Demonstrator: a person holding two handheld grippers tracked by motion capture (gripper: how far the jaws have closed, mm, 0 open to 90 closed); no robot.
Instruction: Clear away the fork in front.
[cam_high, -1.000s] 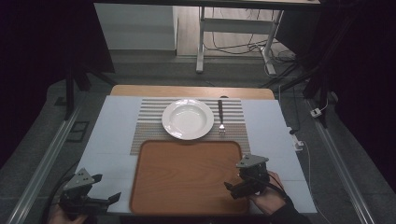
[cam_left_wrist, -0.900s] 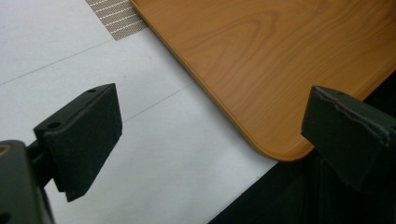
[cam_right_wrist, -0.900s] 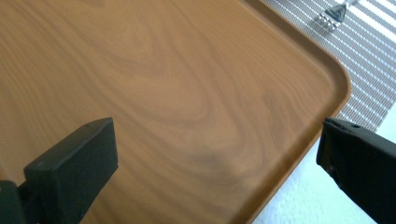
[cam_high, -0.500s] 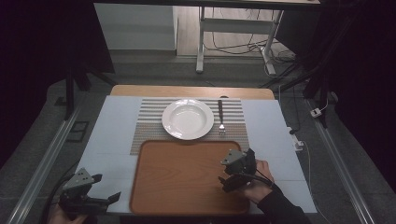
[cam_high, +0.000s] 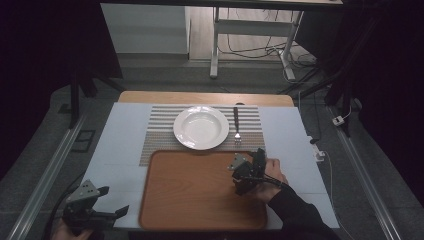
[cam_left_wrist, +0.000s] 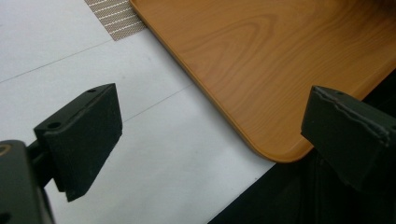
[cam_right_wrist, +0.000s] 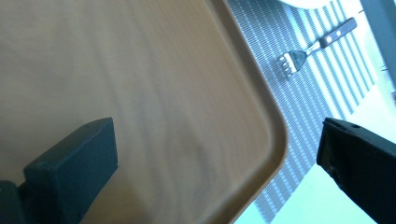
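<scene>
Wooden and orange-brown, a rectangular tray with rounded corners (cam_high: 200, 192) lies in the lower middle of the high view, on a pale grey-white surface (cam_high: 117, 145). Just beyond its far edge sits a striped woven placemat (cam_high: 160, 132), and the tray's far edge appears to overlap the mat's near edge. On the mat, in the centre of the frame, rests a round white deep plate (cam_high: 201, 127). Just right of the plate, apart from it, lies a metal fork with a dark handle (cam_high: 236, 125), tines pointing toward the tray.

At the right of the tray, the right gripper (cam_high: 248, 172) is held over the tray's right-hand part, with the person's hand (cam_high: 272, 177) and dark sleeve coming in from the lower right of the frame. In the right gripper view its two black fingers (cam_right_wrist: 74, 170) stand wide apart with nothing between them; beneath them are the tray's raised corner (cam_right_wrist: 271, 135), the striped mat (cam_right_wrist: 317, 84) and, in the upper right of that frame, the fork (cam_right_wrist: 317, 44).

In the lower left corner of the high view, the left gripper (cam_high: 97, 212) is over the surface's near edge, well apart from the right one. In the left gripper view its fingers (cam_left_wrist: 86, 140) are also spread wide and empty, flanking the tray's rounded near corner (cam_left_wrist: 280, 149), with a bit of the mat (cam_left_wrist: 114, 16) at the top left.
</scene>
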